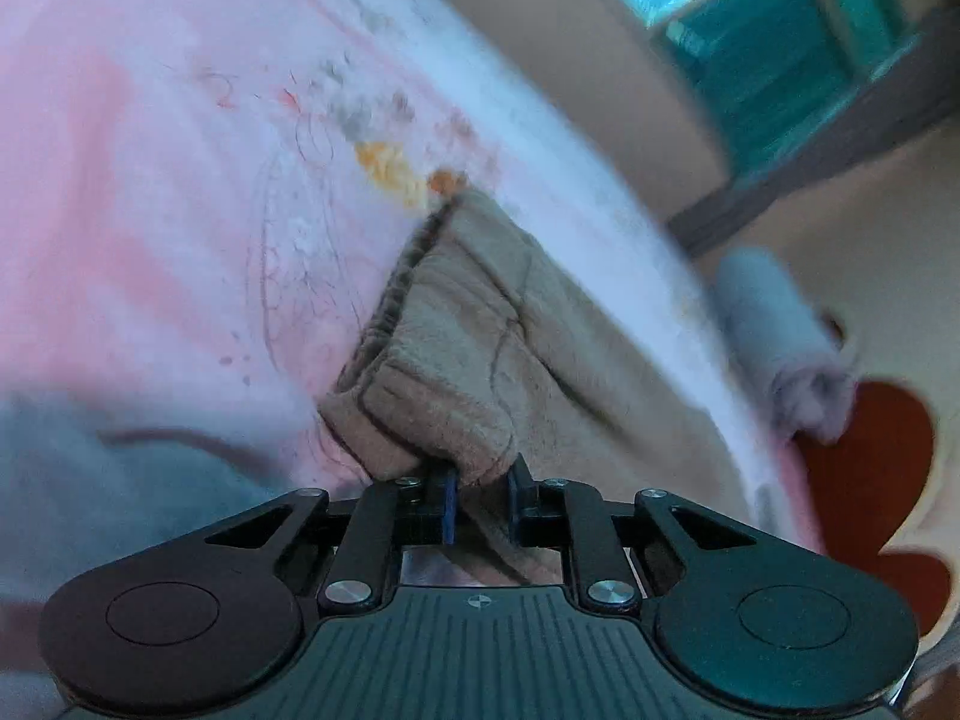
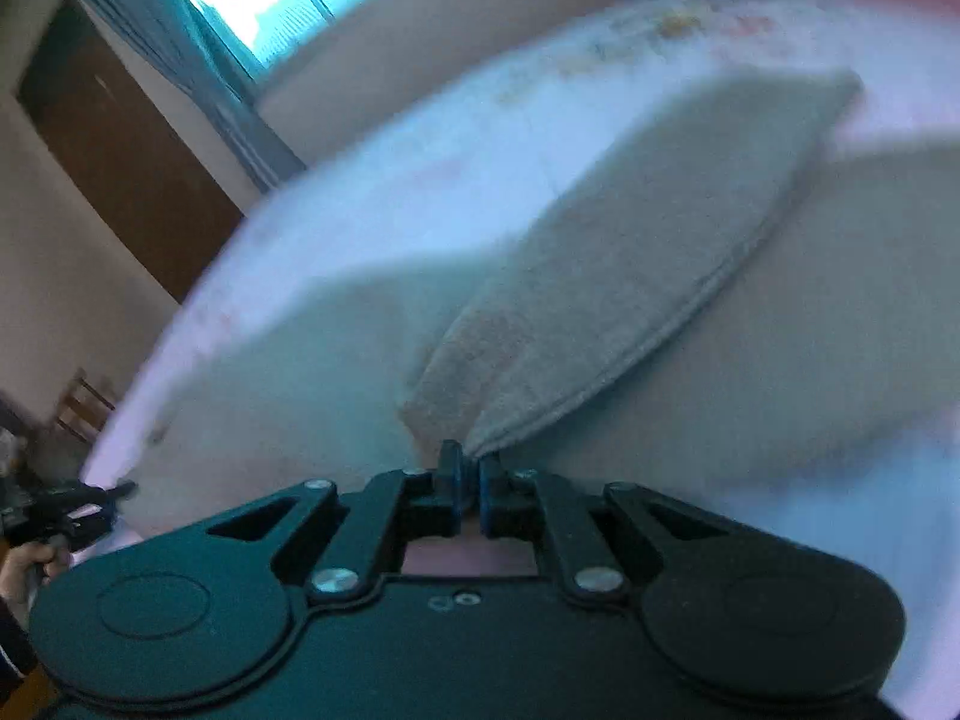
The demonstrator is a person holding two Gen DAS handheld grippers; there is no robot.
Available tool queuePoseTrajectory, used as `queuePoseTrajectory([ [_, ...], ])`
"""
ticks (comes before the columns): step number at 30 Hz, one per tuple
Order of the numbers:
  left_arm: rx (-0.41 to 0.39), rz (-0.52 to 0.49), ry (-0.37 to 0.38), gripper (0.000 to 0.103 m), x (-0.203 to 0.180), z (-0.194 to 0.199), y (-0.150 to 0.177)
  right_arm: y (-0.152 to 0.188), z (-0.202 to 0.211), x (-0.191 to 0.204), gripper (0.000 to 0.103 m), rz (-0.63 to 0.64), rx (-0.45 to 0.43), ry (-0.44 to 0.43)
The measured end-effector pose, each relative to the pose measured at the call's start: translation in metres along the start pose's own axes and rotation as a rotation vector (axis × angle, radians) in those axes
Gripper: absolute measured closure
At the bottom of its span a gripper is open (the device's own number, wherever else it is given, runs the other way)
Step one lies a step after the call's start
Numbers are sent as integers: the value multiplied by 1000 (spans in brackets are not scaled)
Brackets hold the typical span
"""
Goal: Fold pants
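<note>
Sagging softly, the beige fleece pants (image 1: 480,330) hang ahead of both tools over the pink bedsheet (image 1: 150,210). The left gripper (image 1: 480,495) pinches the waistband corner; the right gripper (image 2: 471,480) pinches a hem. Limp, light cloth: corners probably grip best.

Pants (image 1: 480,336) beige fleece, darker seam lines. Bedsheet (image 1: 180,192) pink/white with orange and grey floral print, thin red line drawing. Curtains (image 2: 198,48) teal. Door (image 2: 114,144) brown. Rolled towel (image 1: 774,330) pale blue-grey. Gripper pads (image 1: 450,507) blue, bodies black.
</note>
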State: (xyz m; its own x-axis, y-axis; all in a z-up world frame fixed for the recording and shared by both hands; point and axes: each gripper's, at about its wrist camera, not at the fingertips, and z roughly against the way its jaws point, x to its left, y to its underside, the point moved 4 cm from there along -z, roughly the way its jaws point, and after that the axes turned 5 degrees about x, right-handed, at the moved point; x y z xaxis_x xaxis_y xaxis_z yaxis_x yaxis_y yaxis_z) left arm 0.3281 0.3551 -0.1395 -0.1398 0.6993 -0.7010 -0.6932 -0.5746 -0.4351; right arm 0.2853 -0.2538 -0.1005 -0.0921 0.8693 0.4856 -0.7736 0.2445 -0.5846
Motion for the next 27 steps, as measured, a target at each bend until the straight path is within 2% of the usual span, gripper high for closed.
queuePoseTrajectory([
  [2, -21, -6, -7, 87, -8, 1, -2, -3, 0, 6, 103, 7, -27, -12],
  [9, 12, -68, -45, 86, -24, 0, -13, -1, -7, 1, 103, -15, -16, 0],
  [14, -36, -85, 25, 86, -28, 12, -22, -1, 17, 16, 103, 9, -72, -33],
  [16, 20, -95, -52, 86, -20, 0, -20, -1, 20, 17, 103, 18, -75, -31],
  [17, 64, -93, -81, 86, -14, -9, -17, 1, 13, 15, 103, 17, -41, -1],
  [18, 64, -87, -70, 86, -10, -12, -15, 6, 2, 11, 103, 6, 15, 42],
  [19, 55, -68, -61, 86, -9, -12, -16, 10, -3, 7, 103, -4, 24, 51],
  [23, 40, -104, -90, 83, -17, -7, -15, 12, -5, 9, 103, -10, 2, 53],
  [25, 27, -110, -95, 78, -23, -3, -14, 10, -2, 6, 98, -32, 2, 35],
  [26, 20, -116, -105, 70, -27, 1, -13, 7, 5, 5, 90, -50, -10, 28],
  [27, 1, -137, -133, 39, -33, 7, -12, 4, 18, 3, 88, -55, -51, 24],
])
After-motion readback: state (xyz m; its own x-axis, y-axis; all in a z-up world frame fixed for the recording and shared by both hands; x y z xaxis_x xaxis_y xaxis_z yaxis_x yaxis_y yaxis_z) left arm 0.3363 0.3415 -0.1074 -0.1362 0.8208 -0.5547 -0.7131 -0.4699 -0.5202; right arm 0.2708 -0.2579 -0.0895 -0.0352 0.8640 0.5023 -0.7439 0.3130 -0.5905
